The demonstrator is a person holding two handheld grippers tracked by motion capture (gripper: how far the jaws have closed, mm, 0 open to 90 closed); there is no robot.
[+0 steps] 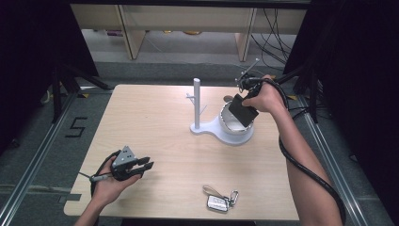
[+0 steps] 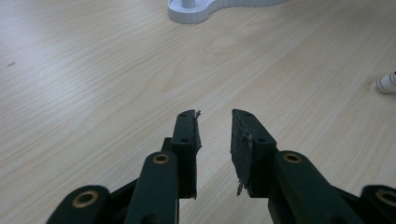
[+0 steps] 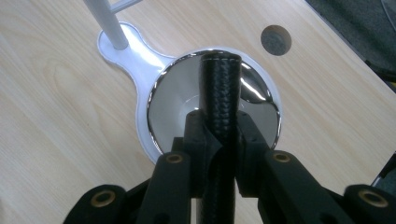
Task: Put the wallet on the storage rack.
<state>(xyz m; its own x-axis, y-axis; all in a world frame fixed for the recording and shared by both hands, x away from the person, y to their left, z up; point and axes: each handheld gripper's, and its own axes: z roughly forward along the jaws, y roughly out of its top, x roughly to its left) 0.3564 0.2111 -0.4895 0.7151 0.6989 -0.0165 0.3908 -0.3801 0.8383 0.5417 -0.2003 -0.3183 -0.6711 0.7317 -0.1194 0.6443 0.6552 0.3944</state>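
The black wallet is held tight in the right gripper's jaws above the shiny bowl; the left gripper's jaws stand apart, empty.

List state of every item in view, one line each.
black wallet: clamped edge-on in right gripper, over bowl
chrome bowl: upright on white stand, empty
left gripper: open, empty, near table
car key: lying flat at near table edge, untouched
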